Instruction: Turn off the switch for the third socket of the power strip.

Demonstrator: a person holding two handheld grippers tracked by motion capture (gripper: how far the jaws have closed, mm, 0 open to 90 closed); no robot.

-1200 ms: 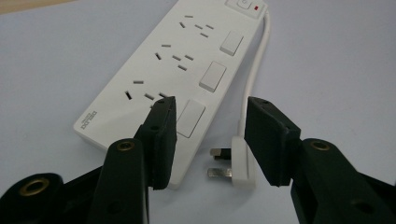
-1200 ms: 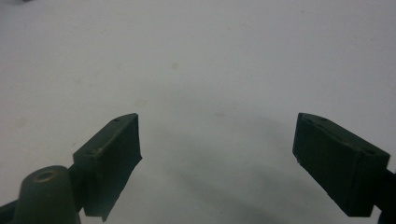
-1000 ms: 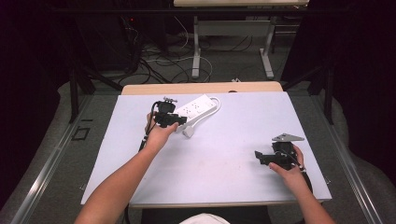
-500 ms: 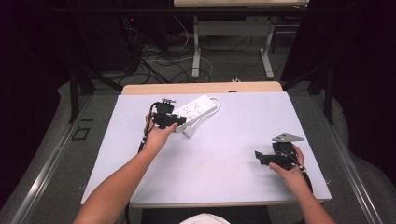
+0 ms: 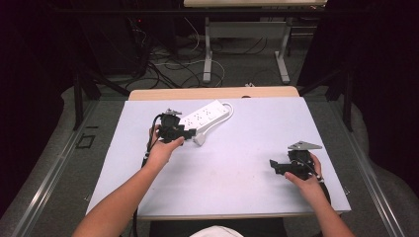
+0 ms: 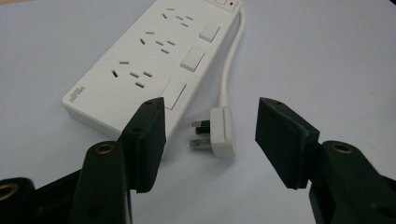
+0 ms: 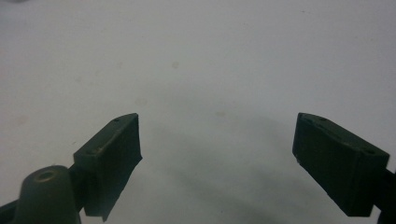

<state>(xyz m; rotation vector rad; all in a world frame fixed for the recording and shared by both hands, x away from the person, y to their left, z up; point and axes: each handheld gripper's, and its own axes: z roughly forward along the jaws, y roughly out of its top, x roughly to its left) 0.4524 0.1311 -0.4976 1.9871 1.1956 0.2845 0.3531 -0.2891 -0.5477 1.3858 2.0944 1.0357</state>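
White power strip (image 6: 140, 70) with a red switch light at its far end, white plug (image 6: 219, 133), pale grey-lilac table (image 5: 247, 163), black left gripper (image 6: 210, 135), black right gripper (image 7: 217, 154)

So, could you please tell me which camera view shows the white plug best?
The left gripper view: the plug lies close between the open claw's jaws, its pins clear. The high view shows it small beside the power strip.

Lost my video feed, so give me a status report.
Left gripper open, jaws astride the plug, not touching. Right gripper open over bare table. Power strip beside plug; nothing in the way.
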